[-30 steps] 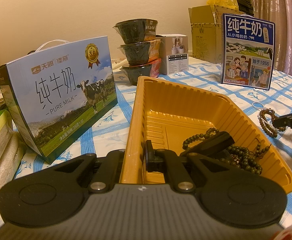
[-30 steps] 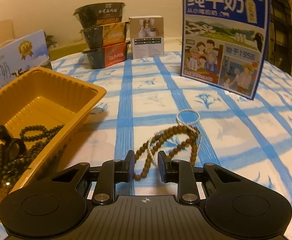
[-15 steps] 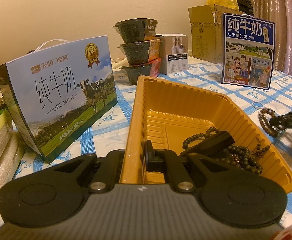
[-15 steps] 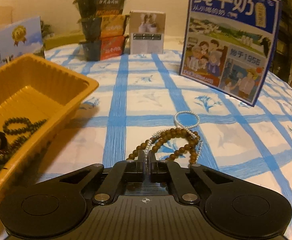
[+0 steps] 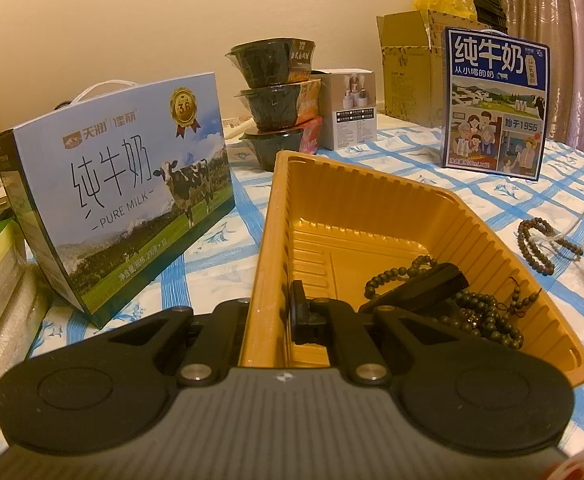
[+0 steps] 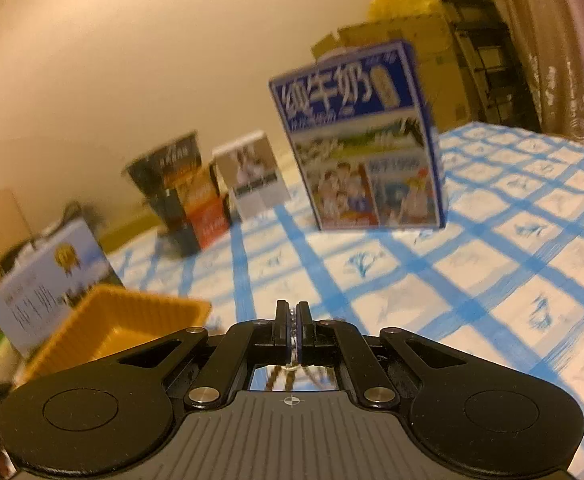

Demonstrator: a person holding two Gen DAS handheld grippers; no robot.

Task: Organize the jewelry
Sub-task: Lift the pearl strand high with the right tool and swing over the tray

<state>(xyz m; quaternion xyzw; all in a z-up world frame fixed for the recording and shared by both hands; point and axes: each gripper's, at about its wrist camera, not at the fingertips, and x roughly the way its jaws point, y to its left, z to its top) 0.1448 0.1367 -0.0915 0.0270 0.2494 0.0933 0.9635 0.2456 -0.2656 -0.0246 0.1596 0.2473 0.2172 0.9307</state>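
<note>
Dark green bead strings (image 5: 488, 312) already lay in the ribbed orange plastic tray (image 5: 372, 208), whose wall the left claw (image 5: 270, 312) pinched. The right claw (image 6: 293, 332), just closed, pinched a thin pearly chain (image 6: 293, 320); the brown bead bracelet (image 5: 540, 240) remained on the counter (image 5: 492, 200).

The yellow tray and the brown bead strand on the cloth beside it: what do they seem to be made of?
Yellow tray: seems thin moulded plastic, slightly glossy; its walls are ribbed and catch the light.
Brown bead strand: round matte beads, likely wood or seed, though the look leaves this open; a pale thin chain runs off from it.
</note>
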